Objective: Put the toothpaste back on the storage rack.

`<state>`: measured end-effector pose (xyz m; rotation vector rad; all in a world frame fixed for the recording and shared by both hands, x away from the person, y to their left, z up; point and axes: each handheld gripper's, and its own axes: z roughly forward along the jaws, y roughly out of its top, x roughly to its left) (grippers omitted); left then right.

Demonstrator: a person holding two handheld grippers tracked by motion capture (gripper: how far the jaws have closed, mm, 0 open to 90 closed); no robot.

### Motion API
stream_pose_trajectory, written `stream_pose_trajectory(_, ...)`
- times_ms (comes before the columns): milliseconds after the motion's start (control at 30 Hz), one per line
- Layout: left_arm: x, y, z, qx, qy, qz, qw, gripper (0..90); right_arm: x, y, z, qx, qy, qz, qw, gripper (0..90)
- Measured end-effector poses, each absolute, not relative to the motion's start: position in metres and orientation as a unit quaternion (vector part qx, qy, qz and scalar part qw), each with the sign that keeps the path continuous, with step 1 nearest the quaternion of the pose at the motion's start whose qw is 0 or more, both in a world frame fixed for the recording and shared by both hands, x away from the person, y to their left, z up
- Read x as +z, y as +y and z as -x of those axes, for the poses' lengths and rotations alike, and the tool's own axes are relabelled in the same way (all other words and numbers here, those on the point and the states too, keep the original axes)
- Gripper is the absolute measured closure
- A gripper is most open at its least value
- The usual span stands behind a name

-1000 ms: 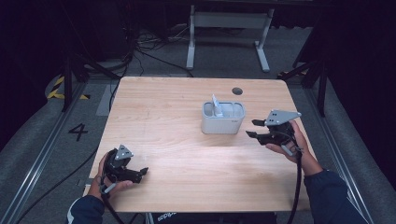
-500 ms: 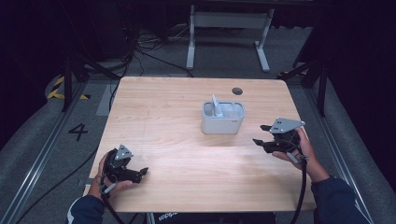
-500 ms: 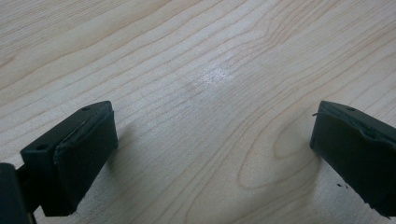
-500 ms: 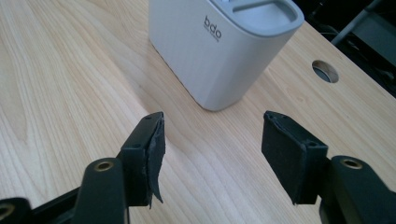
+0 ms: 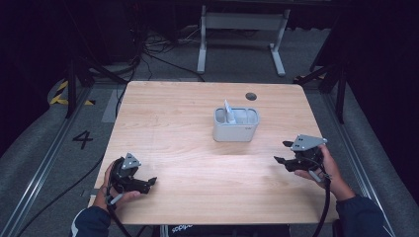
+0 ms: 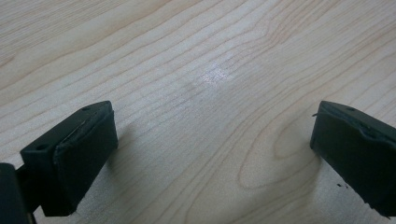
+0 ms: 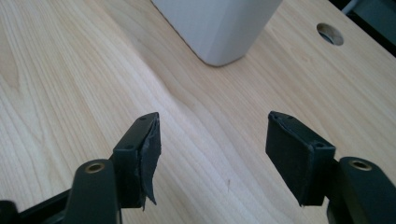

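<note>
A grey two-compartment holder (image 5: 235,124) stands right of the table's middle, with a white item (image 5: 229,111) upright in its left compartment. My right gripper (image 5: 282,152) hovers near the right edge, below and to the right of the holder, open and holding nothing. In the right gripper view the holder's grey wall (image 7: 218,25) rises just beyond my open right gripper (image 7: 213,134). My left gripper (image 5: 150,183) rests at the front left corner, open, nothing between its fingers. Bare wood lies between the spread jaws of my left gripper (image 6: 210,140) in the left gripper view.
The wooden table (image 5: 173,128) has a round cable hole (image 5: 251,96) at the back right, also seen as a hole (image 7: 329,34) in the right gripper view. A white metal frame (image 5: 237,29) stands on the floor behind the table. Cables lie on the floor at back left.
My right gripper has drawn back from the holder toward the table's front right. The left gripper has stayed in place.
</note>
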<state>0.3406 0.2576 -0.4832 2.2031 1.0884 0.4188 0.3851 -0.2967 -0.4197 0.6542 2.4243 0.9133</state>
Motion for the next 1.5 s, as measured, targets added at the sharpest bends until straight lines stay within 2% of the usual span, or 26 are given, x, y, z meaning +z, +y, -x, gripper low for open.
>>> stream_pose_trajectory(667,-0.483,0.257,-0.341,0.153,0.417,-0.838,0.318,0.5,-0.463,-0.346,-0.361,0.325,0.874,-0.304,0.197,28.5)
stream_pose_trajectory(933,-0.483,0.257,-0.341,0.154,0.419,-0.836,0.319,0.5,-0.476,-0.361,-0.353,0.333,0.865,-0.329,0.178,21.6)
stream_pose_trajectory(1000,-0.483,0.257,-0.341,0.154,0.419,-0.836,0.319,0.5,-0.478,-0.363,-0.351,0.335,0.86,-0.341,0.179,17.6)
stream_pose_trajectory(1133,-0.483,0.257,-0.341,0.154,0.419,-0.836,0.319,0.5,-0.482,-0.368,-0.347,0.351,0.848,-0.355,0.18,16.9)
stream_pose_trajectory(1233,-0.483,0.257,-0.342,0.157,0.414,-0.838,0.32,0.5,-0.487,-0.374,-0.349,0.369,0.834,-0.377,0.162,15.1)
stream_pose_trajectory(1500,-0.483,0.257,-0.343,0.159,0.413,-0.838,0.319,0.4,-0.487,-0.375,-0.347,0.366,0.83,-0.387,0.168,14.8)
